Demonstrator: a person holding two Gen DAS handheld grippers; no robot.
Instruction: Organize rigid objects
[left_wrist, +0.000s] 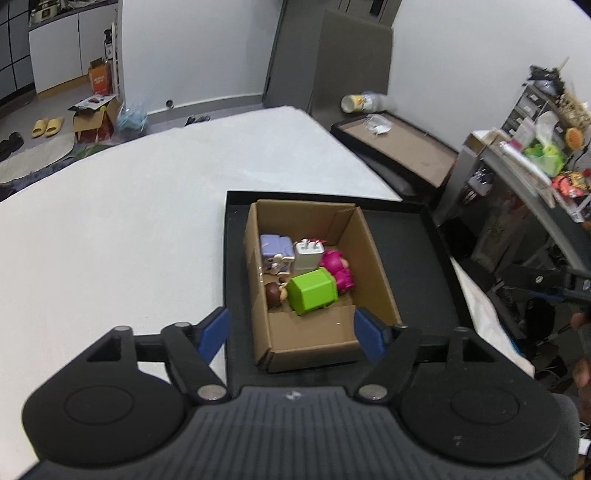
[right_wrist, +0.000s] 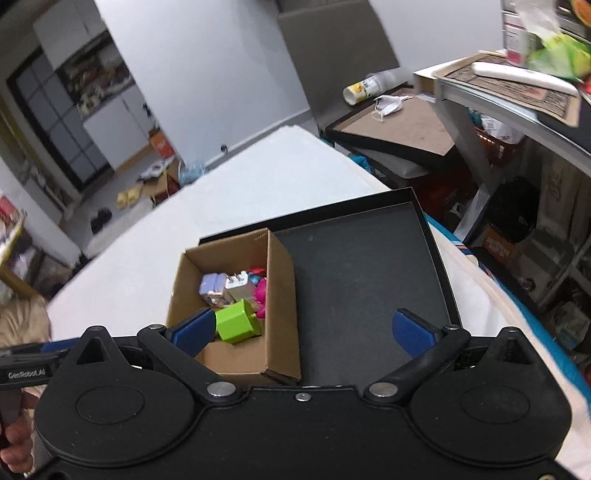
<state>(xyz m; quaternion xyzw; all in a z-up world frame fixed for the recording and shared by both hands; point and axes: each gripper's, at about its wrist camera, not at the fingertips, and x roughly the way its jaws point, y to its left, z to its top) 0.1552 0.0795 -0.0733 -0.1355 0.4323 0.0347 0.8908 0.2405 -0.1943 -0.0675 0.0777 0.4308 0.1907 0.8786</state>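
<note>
Hovering with jaws spread and empty, the left gripper (left_wrist: 291, 332) and right gripper (right_wrist: 304, 332) overlook a cardboard box (left_wrist: 373, 258) holding a green block (left_wrist: 314, 295).

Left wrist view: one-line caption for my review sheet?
Open left gripper hovers above a cardboard box holding a green block and small toys, set in a black tray.

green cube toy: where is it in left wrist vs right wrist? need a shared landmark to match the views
Left wrist: the bright green plastic cube sits low-centre, inside the open brown cardboard box, beside a pink figure.
Right wrist: the cube is left of centre, in the box, just right of the gripper's left blue pad.
Shared landmark: the shallow black tray holding the box.
</note>
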